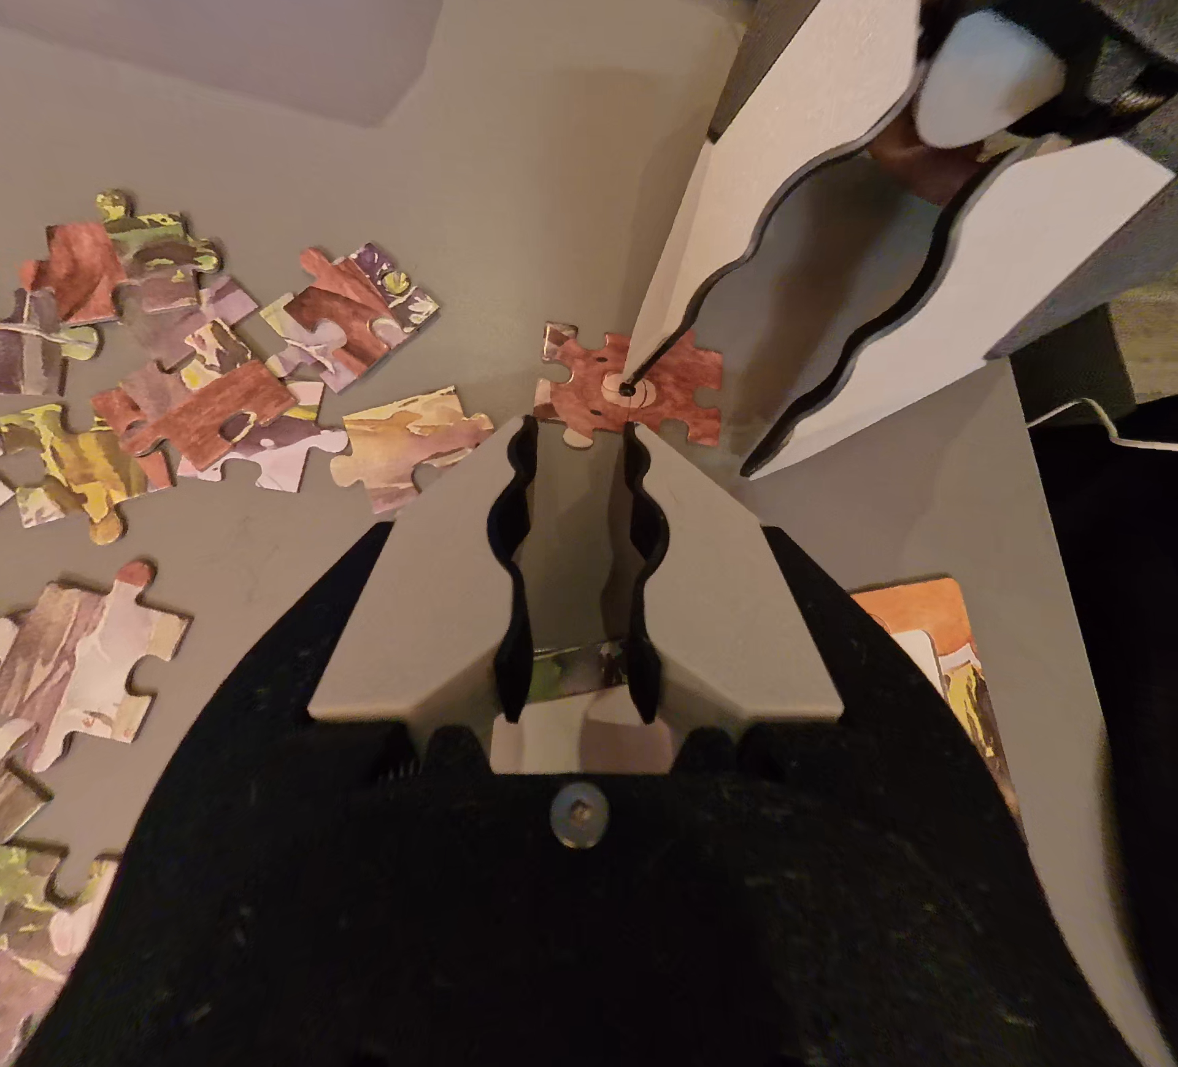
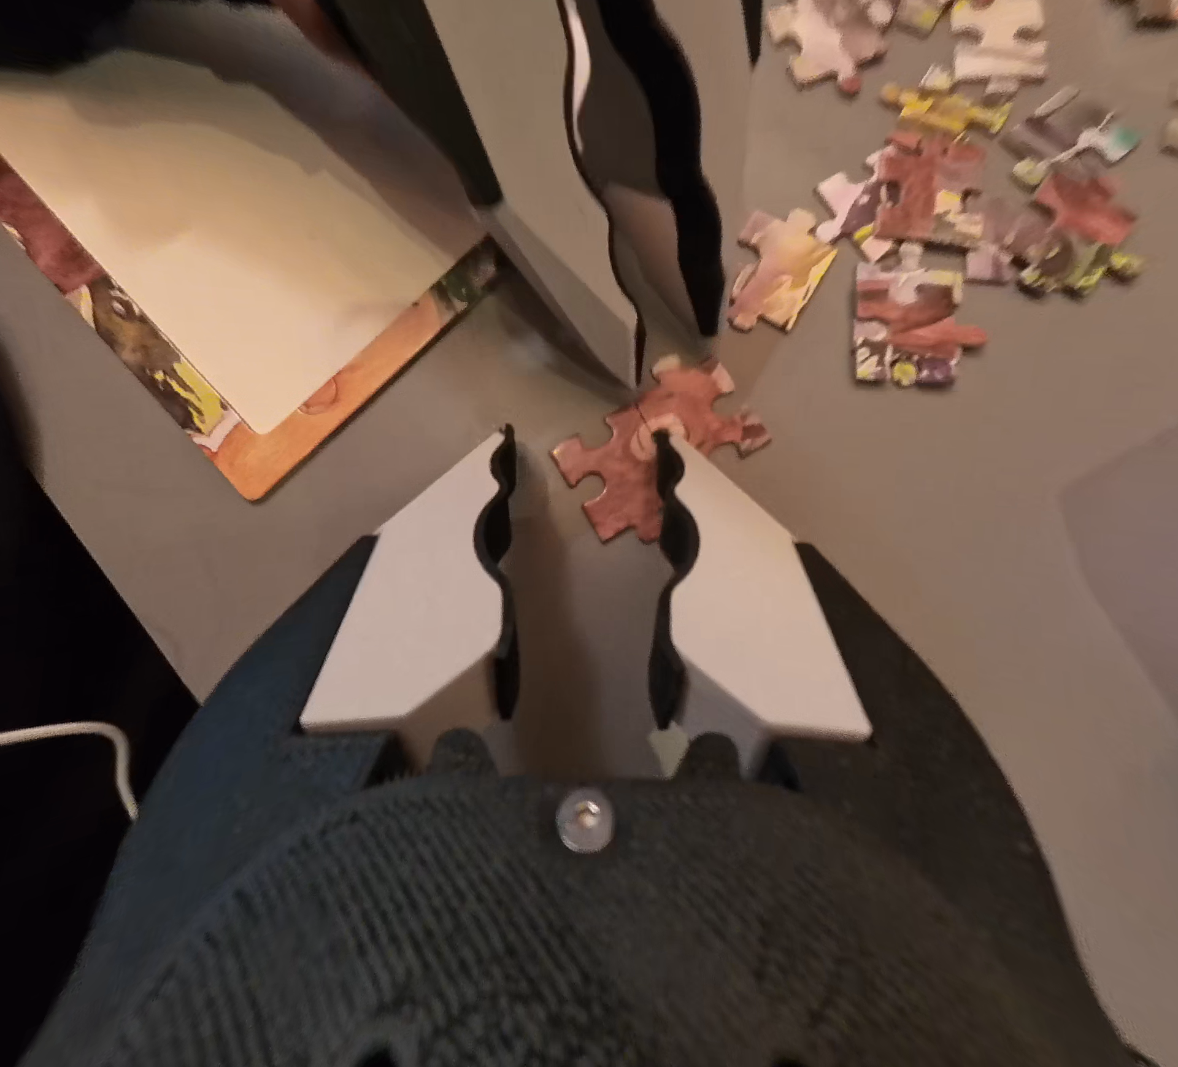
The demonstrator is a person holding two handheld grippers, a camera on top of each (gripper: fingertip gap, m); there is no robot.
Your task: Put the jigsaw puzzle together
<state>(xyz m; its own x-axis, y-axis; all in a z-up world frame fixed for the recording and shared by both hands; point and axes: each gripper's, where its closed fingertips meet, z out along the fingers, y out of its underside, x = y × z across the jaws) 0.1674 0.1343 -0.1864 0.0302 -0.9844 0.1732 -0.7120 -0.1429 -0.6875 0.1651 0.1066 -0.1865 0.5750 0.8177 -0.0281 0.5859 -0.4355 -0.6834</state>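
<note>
joined brown pieces point(image 1: 644, 392) laid flat on grey table point(image 1: 510, 144), beside puzzle tray point(image 2: 268, 450) | left gripper point(image 1: 580, 427) fingers held apart, empty | right gripper point(image 2: 583, 440) fingers parted, one fingertip point(image 2: 660, 440) seemingly pressed on the pieces | loose pieces point(image 1: 191, 373) scattered nearby

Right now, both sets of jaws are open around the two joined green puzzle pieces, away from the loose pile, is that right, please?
Not quite: the two joined pieces are reddish-brown, not green, as the left wrist view shows. The rest holds: the left gripper and right gripper both have open jaws at that pair, which lies apart from the loose pile on the table.
</note>
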